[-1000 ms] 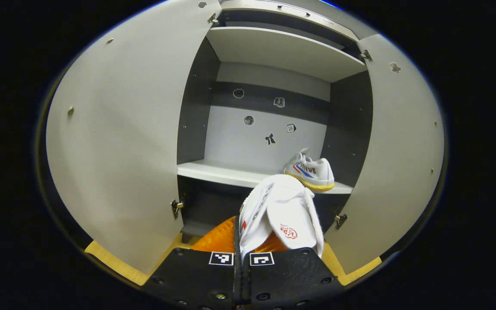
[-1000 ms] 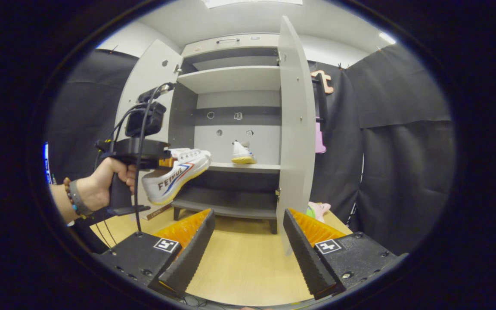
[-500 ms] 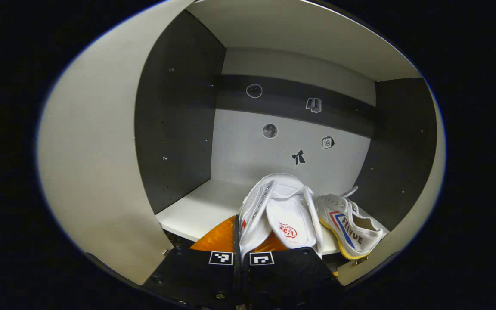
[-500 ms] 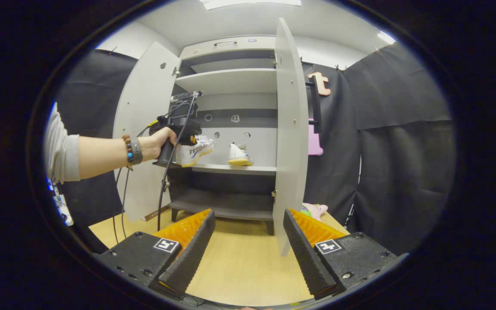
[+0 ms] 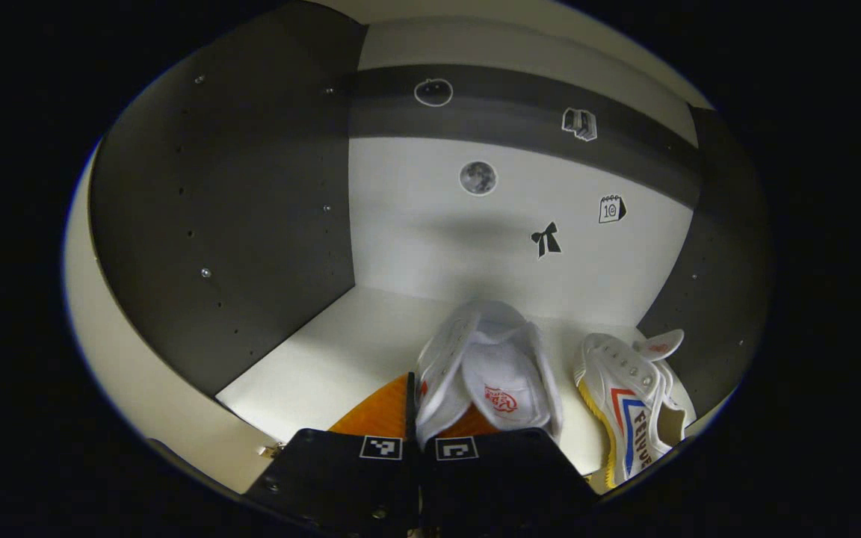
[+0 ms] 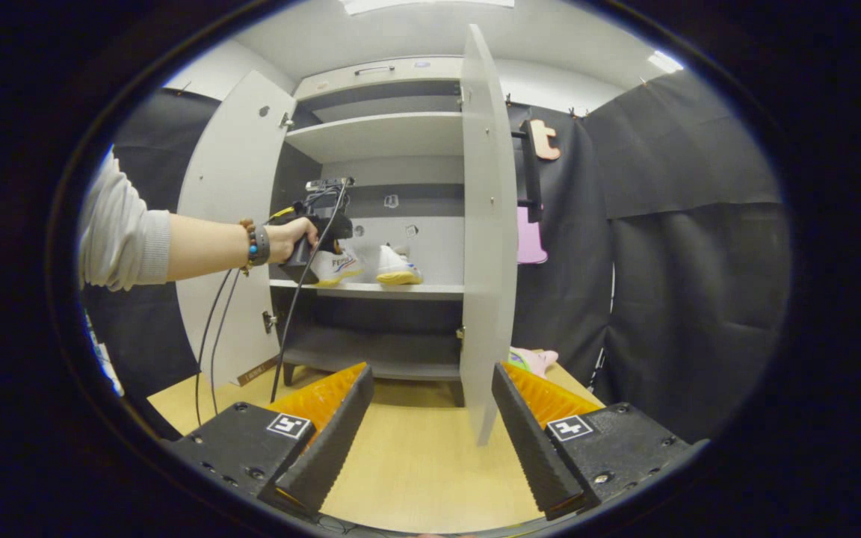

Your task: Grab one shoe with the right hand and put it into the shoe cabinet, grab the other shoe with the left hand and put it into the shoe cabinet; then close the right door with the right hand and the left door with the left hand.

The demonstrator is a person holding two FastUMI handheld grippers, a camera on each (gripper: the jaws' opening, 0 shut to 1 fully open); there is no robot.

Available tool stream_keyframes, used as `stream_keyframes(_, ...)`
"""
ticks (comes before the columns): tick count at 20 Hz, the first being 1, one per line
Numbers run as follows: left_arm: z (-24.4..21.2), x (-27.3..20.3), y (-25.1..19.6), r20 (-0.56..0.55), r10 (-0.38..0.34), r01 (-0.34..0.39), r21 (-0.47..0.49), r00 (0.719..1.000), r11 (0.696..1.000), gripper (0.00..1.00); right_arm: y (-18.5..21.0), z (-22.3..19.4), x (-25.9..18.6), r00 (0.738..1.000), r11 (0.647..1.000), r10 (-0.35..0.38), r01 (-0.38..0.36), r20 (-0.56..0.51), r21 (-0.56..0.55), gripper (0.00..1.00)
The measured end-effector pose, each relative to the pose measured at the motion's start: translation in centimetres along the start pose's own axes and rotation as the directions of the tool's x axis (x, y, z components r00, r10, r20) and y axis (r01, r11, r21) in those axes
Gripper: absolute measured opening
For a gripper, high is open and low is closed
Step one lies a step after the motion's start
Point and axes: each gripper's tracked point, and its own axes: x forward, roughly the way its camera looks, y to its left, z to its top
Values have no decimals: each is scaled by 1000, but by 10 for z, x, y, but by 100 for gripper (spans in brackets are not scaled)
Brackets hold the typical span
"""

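Inside the shoe cabinet (image 6: pixel 393 134), the left gripper (image 5: pixel 419 448) is clamped on a white shoe (image 5: pixel 486 366) above the middle shelf (image 5: pixel 341 359). The other shoe (image 5: pixel 628 403) rests on that shelf just beside it. The right gripper (image 6: pixel 430 418) hangs wide apart and empty near the open right door (image 6: pixel 486 224).

Grey sleeve (image 6: pixel 120 235), beaded bracelet and grey wristband (image 6: pixel 256 243); black grippers, orange ribbed fingers (image 6: pixel 326 392), square tag markers.

held shoe (image 5: pixel 490 366) left of second shoe (image 5: pixel 632 403), both over shelf (image 5: pixel 341 359)
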Motion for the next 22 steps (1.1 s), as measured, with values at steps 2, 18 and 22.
stream_keyframes(2,6,-1,-2,26,-4,4,-4,1000,1000,31,0,-1,3,1000,1000,6,-6,-6,12,100)
stream_keyframes(18,30,-185,8,417,-207,166,133,885,977,60,25,14,-10,997,997,76,-76,32,-7,99)
stream_keyframes(22,-21,-256,35,502,-238,173,173,832,970,69,25,36,-25,994,996,79,-76,75,-42,100)
